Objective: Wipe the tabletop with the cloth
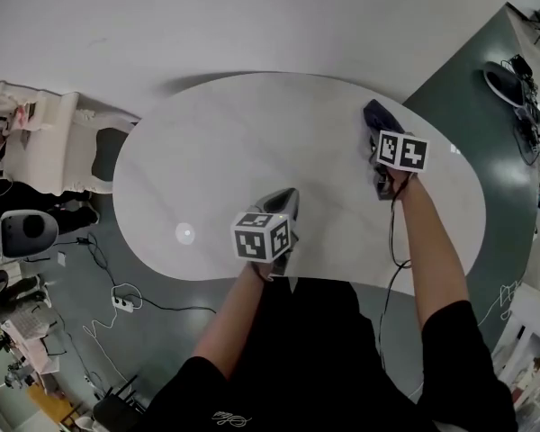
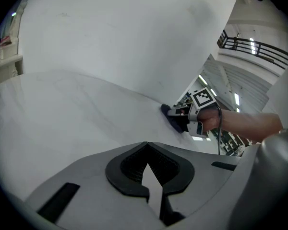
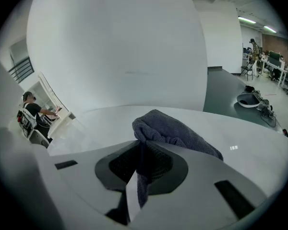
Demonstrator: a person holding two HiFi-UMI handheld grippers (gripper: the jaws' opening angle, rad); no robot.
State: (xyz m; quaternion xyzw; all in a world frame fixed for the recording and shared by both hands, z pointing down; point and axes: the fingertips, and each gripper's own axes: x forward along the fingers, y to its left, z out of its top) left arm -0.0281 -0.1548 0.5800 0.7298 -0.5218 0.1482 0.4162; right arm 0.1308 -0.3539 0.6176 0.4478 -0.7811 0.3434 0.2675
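A dark grey cloth (image 3: 175,131) lies bunched on the white oval tabletop (image 1: 216,151) near its far right edge, also seen in the head view as the cloth (image 1: 379,116). My right gripper (image 1: 384,185) is shut on the cloth's near end, which runs down between its jaws (image 3: 140,176). The left gripper view shows the same cloth (image 2: 173,121) across the table beside the right gripper. My left gripper (image 1: 283,201) hovers over the table's near middle, shut with nothing between its jaws.
A small round glare spot (image 1: 185,233) sits on the table's near left. Left of the table stand a white cabinet (image 1: 45,142) and a chair (image 1: 22,232). Cables and a power strip (image 1: 121,302) lie on the dark floor.
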